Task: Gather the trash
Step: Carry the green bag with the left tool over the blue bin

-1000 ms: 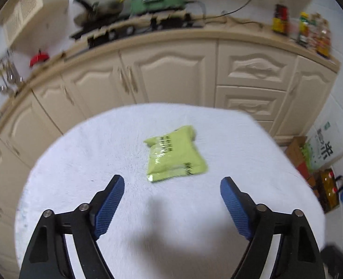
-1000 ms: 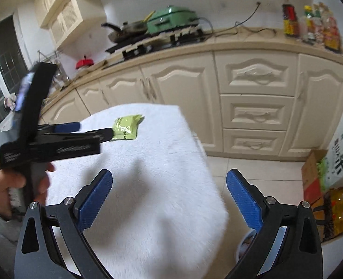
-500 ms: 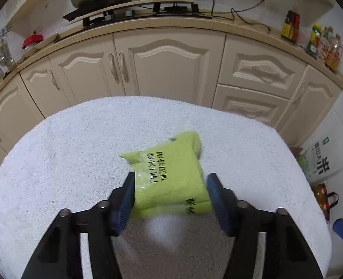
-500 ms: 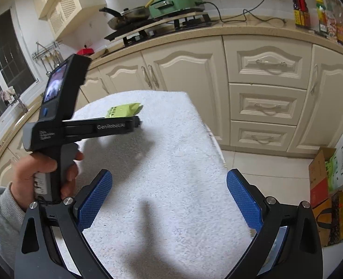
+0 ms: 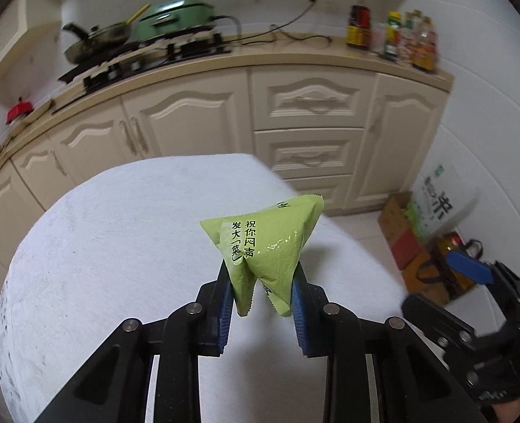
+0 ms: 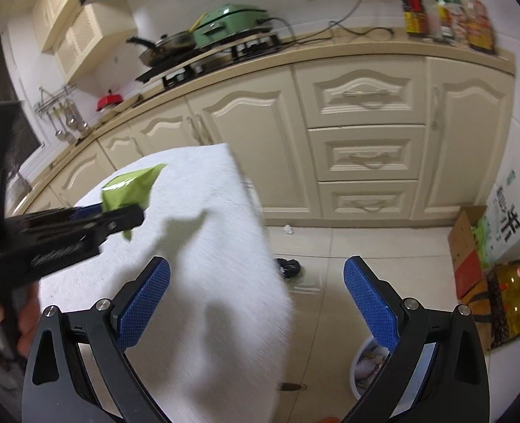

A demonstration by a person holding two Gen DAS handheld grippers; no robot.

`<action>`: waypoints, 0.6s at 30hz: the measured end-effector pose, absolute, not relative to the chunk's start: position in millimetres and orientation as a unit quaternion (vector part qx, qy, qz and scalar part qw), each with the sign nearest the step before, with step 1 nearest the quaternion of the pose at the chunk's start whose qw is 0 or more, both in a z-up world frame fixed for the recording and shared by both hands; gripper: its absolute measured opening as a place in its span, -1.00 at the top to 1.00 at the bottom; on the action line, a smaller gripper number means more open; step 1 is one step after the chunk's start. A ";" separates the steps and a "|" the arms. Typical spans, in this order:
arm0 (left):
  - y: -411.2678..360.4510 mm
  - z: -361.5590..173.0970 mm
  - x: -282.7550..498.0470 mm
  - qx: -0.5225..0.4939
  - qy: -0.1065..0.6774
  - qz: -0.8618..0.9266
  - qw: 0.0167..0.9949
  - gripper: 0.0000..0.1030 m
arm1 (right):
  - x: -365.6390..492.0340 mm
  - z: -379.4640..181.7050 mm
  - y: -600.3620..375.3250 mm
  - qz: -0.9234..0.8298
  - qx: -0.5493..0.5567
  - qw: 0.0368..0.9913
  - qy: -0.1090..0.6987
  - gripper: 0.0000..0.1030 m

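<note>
My left gripper is shut on a lime-green snack packet with black Chinese print and holds it lifted above the white-towelled table. In the right wrist view the same packet hangs from the left gripper at the left. My right gripper is open and empty, over the table's right edge and the floor. A white bin with scraps inside stands on the floor below, partly hidden by the right finger.
Cream kitchen cabinets and a counter with a stove, pan and bottles run along the back. Cardboard boxes and bags stand on the floor at the right. A small dark object lies on the tiles by the table.
My left gripper closed on the green packet and lifted it off the table, turning right. My right gripper stayed open and swung right towards the floor.
</note>
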State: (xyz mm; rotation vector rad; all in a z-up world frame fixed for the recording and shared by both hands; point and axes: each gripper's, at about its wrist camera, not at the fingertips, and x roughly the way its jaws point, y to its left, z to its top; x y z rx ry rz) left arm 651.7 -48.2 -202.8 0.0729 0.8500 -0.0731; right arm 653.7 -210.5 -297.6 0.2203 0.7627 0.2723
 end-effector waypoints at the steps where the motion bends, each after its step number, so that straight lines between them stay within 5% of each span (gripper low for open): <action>1: -63.4 -201.3 644.8 0.041 0.413 -0.045 0.909 0.51 | 648.9 -298.0 -219.0 0.127 0.112 0.914 0.370 -0.95; 11: -214.2 -212.1 620.4 0.117 0.414 -0.099 0.897 0.51 | 596.2 -320.1 -341.6 0.047 0.169 0.915 0.364 -0.97; 18: -290.2 -280.1 653.1 0.131 0.462 -0.120 0.869 0.51 | 581.3 -385.8 -424.0 -0.031 0.203 0.895 0.397 -0.98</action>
